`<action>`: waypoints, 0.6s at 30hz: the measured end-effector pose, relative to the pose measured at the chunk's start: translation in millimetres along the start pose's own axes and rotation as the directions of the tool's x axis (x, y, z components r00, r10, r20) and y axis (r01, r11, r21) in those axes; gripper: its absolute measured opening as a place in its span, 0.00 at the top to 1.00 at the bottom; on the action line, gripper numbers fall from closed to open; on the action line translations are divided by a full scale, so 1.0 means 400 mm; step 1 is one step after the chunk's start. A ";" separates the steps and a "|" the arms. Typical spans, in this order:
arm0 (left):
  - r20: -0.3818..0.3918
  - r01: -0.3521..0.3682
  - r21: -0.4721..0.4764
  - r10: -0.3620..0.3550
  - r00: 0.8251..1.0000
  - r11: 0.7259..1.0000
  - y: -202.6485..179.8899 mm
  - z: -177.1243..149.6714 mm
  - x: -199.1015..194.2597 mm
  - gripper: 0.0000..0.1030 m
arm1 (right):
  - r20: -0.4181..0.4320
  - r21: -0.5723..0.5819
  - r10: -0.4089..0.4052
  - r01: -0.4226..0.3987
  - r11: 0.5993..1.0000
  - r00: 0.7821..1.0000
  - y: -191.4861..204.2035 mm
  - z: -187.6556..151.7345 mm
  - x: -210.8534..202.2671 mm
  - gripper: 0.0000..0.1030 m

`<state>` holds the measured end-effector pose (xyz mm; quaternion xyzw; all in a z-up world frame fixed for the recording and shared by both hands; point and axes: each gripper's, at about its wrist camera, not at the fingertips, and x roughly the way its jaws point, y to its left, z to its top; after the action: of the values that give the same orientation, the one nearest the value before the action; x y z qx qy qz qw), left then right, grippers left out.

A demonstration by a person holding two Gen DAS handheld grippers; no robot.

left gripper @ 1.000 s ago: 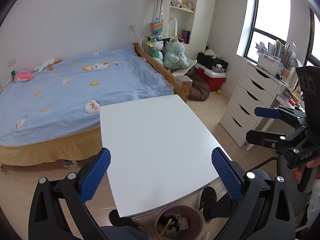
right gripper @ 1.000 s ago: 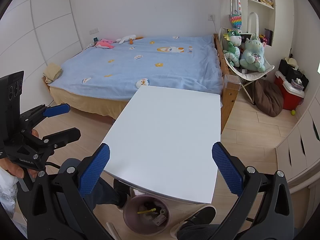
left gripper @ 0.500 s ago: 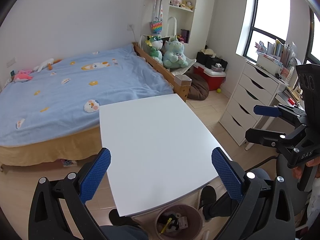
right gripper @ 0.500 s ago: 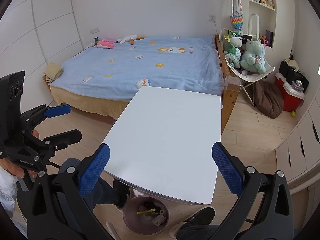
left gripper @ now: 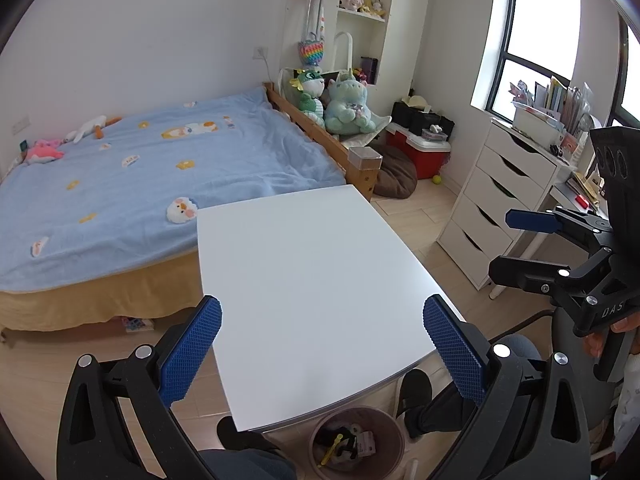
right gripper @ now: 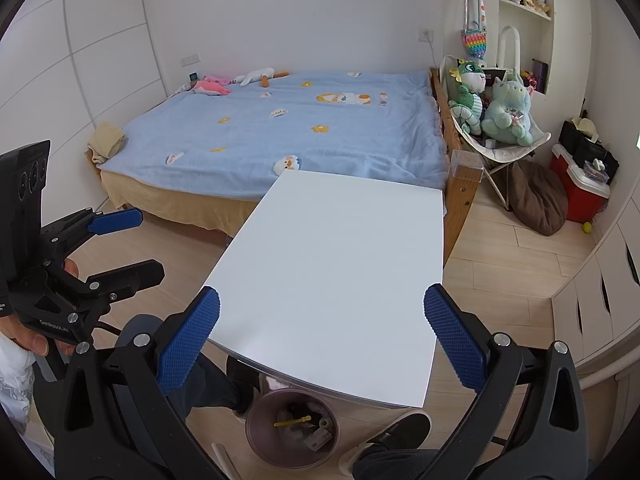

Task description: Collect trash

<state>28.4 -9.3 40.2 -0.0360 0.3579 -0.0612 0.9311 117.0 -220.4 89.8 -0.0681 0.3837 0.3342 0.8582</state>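
Note:
A brown round trash bin [left gripper: 356,444] stands on the floor under the near edge of the white table [left gripper: 312,280]; it holds several scraps, one yellow. It also shows in the right wrist view [right gripper: 292,426] below the white table [right gripper: 340,264]. My left gripper [left gripper: 322,354] is open and empty above the table's near edge. My right gripper [right gripper: 322,350] is open and empty above the same edge. Each gripper shows in the other's view, the right gripper [left gripper: 516,244] at right, the left gripper [right gripper: 132,244] at left.
A bed with a blue blanket [left gripper: 132,188] lies behind the table. A white drawer chest [left gripper: 496,204] stands at right. Plush toys [left gripper: 344,104], a red cooler [left gripper: 424,152] and a brown beanbag [left gripper: 394,172] are at the back. The person's shoes [left gripper: 416,392] are beside the bin.
Both views have drifted very slightly; the grippers stay open and empty and nothing on the table or in the bin has moved.

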 end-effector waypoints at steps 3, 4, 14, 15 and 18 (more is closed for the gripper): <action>-0.001 0.002 -0.001 -0.002 1.000 1.000 0.000 -0.001 0.000 0.06 | -0.001 0.000 0.000 0.000 1.000 1.000 0.000 0.000 0.000 0.03; -0.001 0.003 -0.001 -0.003 1.000 1.000 0.000 0.000 0.000 0.06 | -0.001 0.000 0.000 0.000 1.000 1.000 0.000 0.000 0.000 0.03; -0.002 0.006 -0.003 -0.006 1.000 1.000 -0.003 -0.004 0.001 0.06 | 0.000 0.000 0.000 0.000 1.000 1.000 0.001 0.000 0.000 0.03; -0.002 0.009 -0.003 -0.009 1.000 1.000 -0.002 -0.004 0.001 0.06 | -0.001 0.000 -0.001 0.001 1.000 1.000 0.002 0.000 0.000 0.03; 0.000 0.012 -0.005 -0.012 1.000 1.000 -0.007 -0.008 -0.003 0.06 | -0.002 0.000 -0.001 0.001 1.000 1.000 0.002 0.001 0.000 0.03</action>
<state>25.1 -11.9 38.9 -0.0406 0.3580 -0.0659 0.9305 116.7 -219.6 90.0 -0.0688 0.3842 0.3338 0.8581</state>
